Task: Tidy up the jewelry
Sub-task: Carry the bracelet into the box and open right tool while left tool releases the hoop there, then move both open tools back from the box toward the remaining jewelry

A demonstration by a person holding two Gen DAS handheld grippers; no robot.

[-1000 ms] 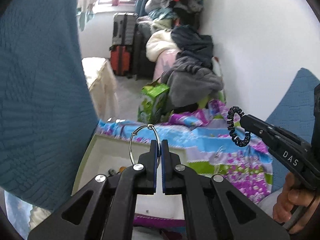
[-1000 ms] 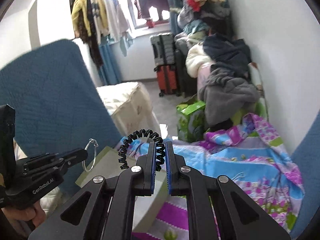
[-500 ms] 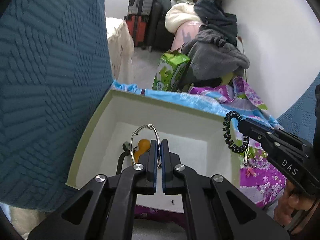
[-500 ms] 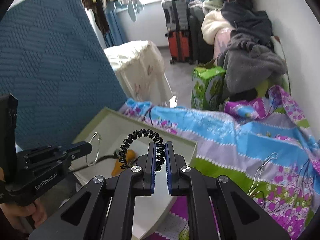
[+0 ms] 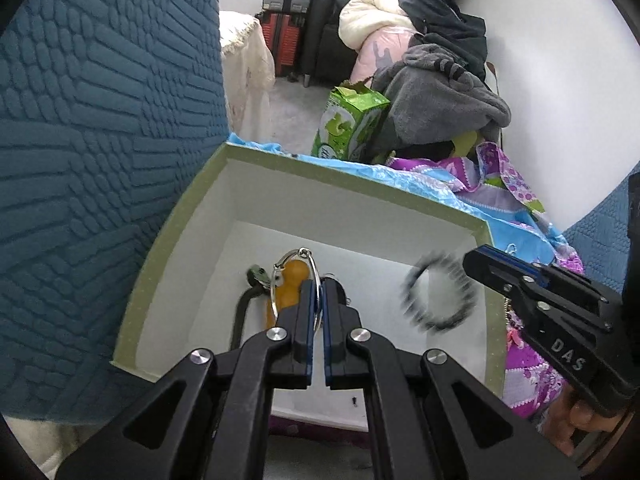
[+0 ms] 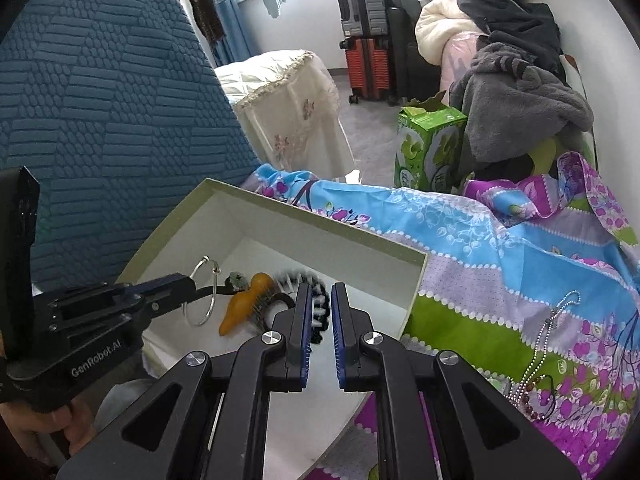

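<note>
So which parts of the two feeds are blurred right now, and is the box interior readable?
Left wrist view: the black coil band is motion-smeared beside the right gripper; the silver ring stays sharp. Right wrist view: the band streaks between the fingers. The white box is evenly lit, edges fisheye-bent.

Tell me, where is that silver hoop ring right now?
The silver hoop ring is pinched in the left gripper, over the green-rimmed white box, just above the orange pendant inside.

Both tools are matte black plastic with blue pads and silver screws: left tool (image 5: 316, 292) marked "GenRobot.AI", right tool (image 6: 320, 308) "DAS".
</note>
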